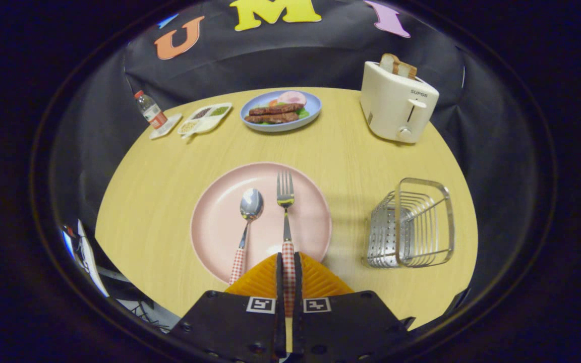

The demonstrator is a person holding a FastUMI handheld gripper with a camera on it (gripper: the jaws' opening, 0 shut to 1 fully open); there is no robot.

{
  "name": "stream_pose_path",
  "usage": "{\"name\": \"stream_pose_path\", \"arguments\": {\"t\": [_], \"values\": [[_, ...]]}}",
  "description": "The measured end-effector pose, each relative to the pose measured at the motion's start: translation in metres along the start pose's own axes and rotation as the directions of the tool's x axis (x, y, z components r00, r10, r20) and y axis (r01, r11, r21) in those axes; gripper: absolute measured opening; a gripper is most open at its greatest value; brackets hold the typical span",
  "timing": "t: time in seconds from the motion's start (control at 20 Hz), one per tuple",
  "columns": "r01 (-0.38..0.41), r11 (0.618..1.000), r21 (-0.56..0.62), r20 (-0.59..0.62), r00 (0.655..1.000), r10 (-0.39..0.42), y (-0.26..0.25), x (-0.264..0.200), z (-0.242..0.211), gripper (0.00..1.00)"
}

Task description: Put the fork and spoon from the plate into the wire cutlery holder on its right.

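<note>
A pink plate (220,222) lies on the round wooden table just ahead of my fingers. On it a fork (285,201) and a spoon (249,212) rest side by side, the spoon to the left, both with red-checked handles pointing toward me. My gripper (288,264) is shut on the fork's handle, which runs between the two pads. The fork's tines point away over the plate. The spoon's handle passes just left of my left finger. The wire cutlery holder (411,224) stands on the table to the right of the plate, with nothing in it.
A white toaster (396,103) with bread slices stands at the back right. A blue plate of food (280,112) sits at the back middle, a divided condiment dish (205,118) and a small bottle (150,113) at the back left. The table edge curves close to the holder.
</note>
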State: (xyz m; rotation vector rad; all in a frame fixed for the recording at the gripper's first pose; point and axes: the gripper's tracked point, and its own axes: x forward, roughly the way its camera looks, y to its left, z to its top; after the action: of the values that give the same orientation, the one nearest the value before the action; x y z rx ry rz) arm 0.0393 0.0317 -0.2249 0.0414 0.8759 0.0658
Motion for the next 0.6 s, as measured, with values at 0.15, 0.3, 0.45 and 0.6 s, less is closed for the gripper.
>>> {"name": "stream_pose_path", "arguments": {"t": [0.15, 0.3, 0.45, 0.6], "values": [[0.009, 1.000, 0.018, 0.000, 1.000, -0.009, -0.024, -0.051, 0.027, 0.05], [0.032, 0.999, 0.028, -0.075, 0.997, -0.030, -0.061, -0.091, 0.039, 0.05], [0.073, 0.995, 0.065, -0.225, 0.973, -0.056, -0.095, -0.110, 0.027, 0.05], [0.096, 0.985, 0.142, -0.359, 0.933, -0.039, -0.106, -0.116, 0.010, 0.05]]}}
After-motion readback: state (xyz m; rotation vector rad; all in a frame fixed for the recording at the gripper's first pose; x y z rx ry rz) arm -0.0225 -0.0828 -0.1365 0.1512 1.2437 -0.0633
